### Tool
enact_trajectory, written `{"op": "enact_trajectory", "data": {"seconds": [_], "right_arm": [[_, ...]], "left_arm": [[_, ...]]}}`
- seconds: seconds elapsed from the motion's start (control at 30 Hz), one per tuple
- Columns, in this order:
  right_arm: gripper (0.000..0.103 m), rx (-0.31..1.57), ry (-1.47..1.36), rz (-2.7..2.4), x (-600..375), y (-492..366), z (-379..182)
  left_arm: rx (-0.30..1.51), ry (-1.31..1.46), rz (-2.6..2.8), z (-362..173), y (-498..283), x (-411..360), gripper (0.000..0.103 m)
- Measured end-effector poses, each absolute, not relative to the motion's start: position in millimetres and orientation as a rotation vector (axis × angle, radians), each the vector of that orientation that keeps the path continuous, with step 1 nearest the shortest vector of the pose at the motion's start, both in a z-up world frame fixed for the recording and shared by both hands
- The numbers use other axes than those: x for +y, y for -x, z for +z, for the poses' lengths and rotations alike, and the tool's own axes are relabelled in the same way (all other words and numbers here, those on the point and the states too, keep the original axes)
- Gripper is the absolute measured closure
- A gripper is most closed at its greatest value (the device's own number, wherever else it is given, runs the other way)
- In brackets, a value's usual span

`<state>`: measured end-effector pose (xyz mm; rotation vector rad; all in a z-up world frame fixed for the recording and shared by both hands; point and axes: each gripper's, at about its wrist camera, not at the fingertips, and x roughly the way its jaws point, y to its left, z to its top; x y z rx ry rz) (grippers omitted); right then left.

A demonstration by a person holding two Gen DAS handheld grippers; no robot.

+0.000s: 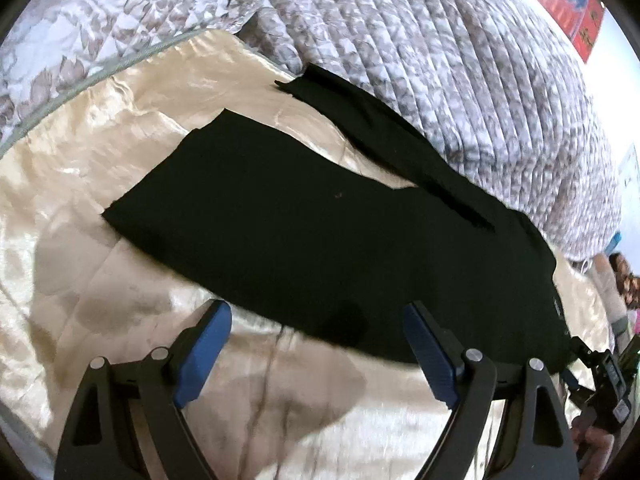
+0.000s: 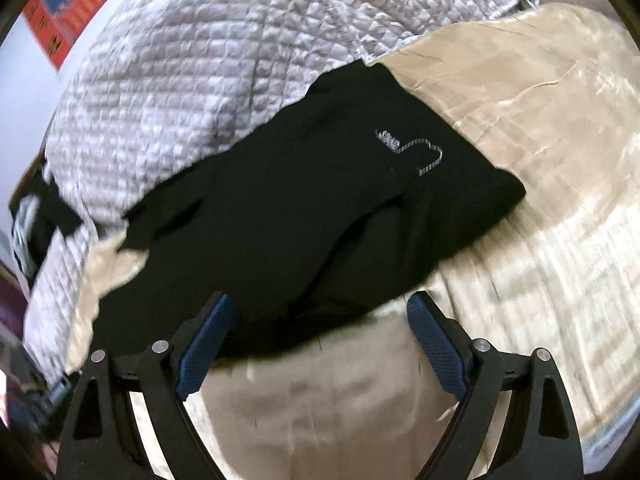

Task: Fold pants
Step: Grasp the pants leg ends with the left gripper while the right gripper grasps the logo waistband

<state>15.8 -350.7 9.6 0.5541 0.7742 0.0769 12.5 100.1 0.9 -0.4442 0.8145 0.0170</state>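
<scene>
A: Step? 
B: Pre-grasp. Pants (image 1: 320,232) lie spread on the beige sheet (image 1: 120,208); legs are apart, not yet folded. 
A: Grippers? 
B: Left gripper (image 1: 318,344) and right gripper (image 2: 322,340) both released, empty, near hem edge. Next, probably pinch one edge each.

One pair black pants (image 1: 304,232), spread on satin sheet (image 1: 100,160); two legs visible, splayed apart. One beige satin sheet under pants. One grey-white quilted blanket (image 1: 460,60), beyond pants. One silver embroidered mark (image 2: 412,152) on pants. Two grippers: left gripper (image 1: 318,344), right gripper (image 2: 320,340), each two blue-padded fingers, spread wide, nearside of pants. One red poster (image 1: 580,20), beyond blanket.
</scene>
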Motion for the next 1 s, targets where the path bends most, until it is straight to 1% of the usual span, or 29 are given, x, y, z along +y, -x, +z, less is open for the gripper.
{"op": "enact_trajectory", "data": {"seconds": [0.07,0.1,0.13,0.17,0.2,0.23,0.27,0.3,0.33,0.37,0.43,0.47,0.5,0.53,0.6,0.67,0.73,1.0], "right_arm": [[0.014,0.752,-0.61,0.073,-358,-23,9],[0.017,0.744,-0.63,0.072,-362,-26,8],[0.02,0.735,-0.666,0.064,-367,-30,7],[0.026,0.73,-0.689,0.061,-371,-32,5],[0.032,0.727,-0.716,0.057,-375,-34,3],[0.036,0.725,-0.738,0.05,-379,-36,2],[0.041,0.726,-0.752,0.045,-382,-36,1],[0.046,0.726,-0.761,0.041,-384,-36,0],[0.048,0.727,-0.769,0.033,-385,-36,-1],[0.051,0.727,-0.772,0.032,-386,-37,-1],[0.059,0.731,-0.778,0.021,-389,-37,-2],[0.069,0.733,-0.79,0.014,-391,-37,-4],[0.077,0.732,-0.818,0.012,-395,-36,-6],[0.079,0.729,-0.846,0.016,-400,-34,-10],[0.09,0.728,-0.875,0.009,-404,-32,-12],[0.095,0.732,-0.883,0.009,-406,-31,-13],[0.096,0.732,-0.888,0.016,-406,-31,-12],[0.098,0.693,-0.886,0.059,-406,-16,10]], "left_arm": [[0.8,0.459,0.022,0,-18,103,0.015],[0.793,0.471,0.026,0,-20,105,0.015],[0.786,0.48,0.033,0,-23,107,0.017],[0.78,0.487,0.045,0,-25,109,0.019],[0.776,0.496,0.056,0,-26,111,0.024],[0.774,0.507,0.067,0,-28,113,0.029],[0.775,0.513,0.078,-1,-30,115,0.032],[0.777,0.512,0.087,-1,-32,115,0.037],[0.78,0.508,0.096,-2,-35,115,0.043],[0.784,0.505,0.104,-2,-37,115,0.047],[0.794,0.51,0.118,-5,-39,117,0.066],[0.798,0.517,0.128,-6,-40,120,0.071],[0.801,0.526,0.139,-8,-39,122,0.079],[0.803,0.533,0.148,-8,-38,124,0.086],[0.804,0.54,0.156,-9,-37,127,0.092],[0.802,0.536,0.154,-7,-36,127,0.096],[0.79,0.524,0.151,-3,-35,124,0.099],[0.732,0.495,0.107,27,-10,123,0.099]]}}
